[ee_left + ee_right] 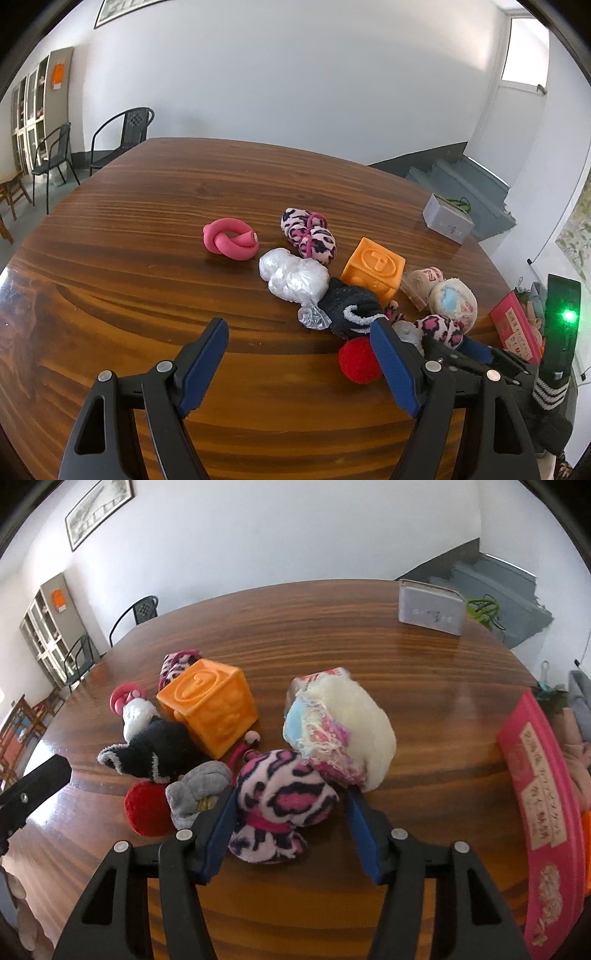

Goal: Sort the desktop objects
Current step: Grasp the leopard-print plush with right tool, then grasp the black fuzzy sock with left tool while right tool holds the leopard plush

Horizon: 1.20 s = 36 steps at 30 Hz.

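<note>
The right tongs (290,825) stand wide open around a pink leopard sock roll (282,805); whether the blue pads actually touch it is hard to tell; in the left view these tongs are mostly hidden behind the left tongs' own finger; the left tongs (299,360) gape wide with nothing between them, bare wooden surface (147,229) ahead; a red pom-pom (360,360) is partly hidden behind their right finger; ahead of them lie one pink knotted tube (229,239), one crinkled plastic bundle (293,277), one dark sock (349,304), one orange cube (373,267); leopard rolls count two, the second leopard roll (308,236) farther off; a cream fluffy ball (343,731) sits just beyond the right tongs, hiding a packet behind it; a grey sock (199,788) is half covered by the left finger; one grey box (430,607) stands far ahead; a pink box (543,812) is cut off at right
</note>
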Tool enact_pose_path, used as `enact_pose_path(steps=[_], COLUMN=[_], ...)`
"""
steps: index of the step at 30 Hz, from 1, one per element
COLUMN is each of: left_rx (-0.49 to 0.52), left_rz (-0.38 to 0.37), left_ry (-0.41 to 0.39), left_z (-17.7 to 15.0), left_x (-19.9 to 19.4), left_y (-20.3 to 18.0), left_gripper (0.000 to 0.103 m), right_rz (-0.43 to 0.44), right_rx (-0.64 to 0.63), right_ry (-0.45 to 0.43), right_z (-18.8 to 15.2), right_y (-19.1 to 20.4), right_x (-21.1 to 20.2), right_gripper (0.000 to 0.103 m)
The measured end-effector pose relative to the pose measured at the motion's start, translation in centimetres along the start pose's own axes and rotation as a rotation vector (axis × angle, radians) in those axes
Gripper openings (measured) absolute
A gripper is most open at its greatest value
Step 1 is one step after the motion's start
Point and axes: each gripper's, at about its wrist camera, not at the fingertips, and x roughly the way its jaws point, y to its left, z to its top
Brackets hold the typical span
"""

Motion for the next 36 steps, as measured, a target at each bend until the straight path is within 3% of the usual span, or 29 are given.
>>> enact_pose_path(steps=[3,5,22,36], left_rx=[0.006,0.006,-0.020,0.019], left_rz=[0.003,0.002,-0.027,-0.058], left_ry=[0.004,0.007,0.020,0.077], left_z=[0.0,0.0,0.0,1.5], left_x=[0.1,0.1,0.4,3.3], left_y=[-0.1,-0.1,0.5,-2.3], left_gripper=[0.081,0.081,0.081,0.081], right_rz=[0.016,0.039,0.066,0.060], right_rx=[-0.039,-0.059,0.019,0.067], right_ry=[0.014,0.025,-0.142,-0.194], right_z=[-0.2,-0.4,-1.6,-1.4], right_y=[0.9,1.4,-1.4,-2.6], right_x=[0.6,0.9,-6.1,-7.5], right_gripper=[0.058,0.035,0.034,0.034])
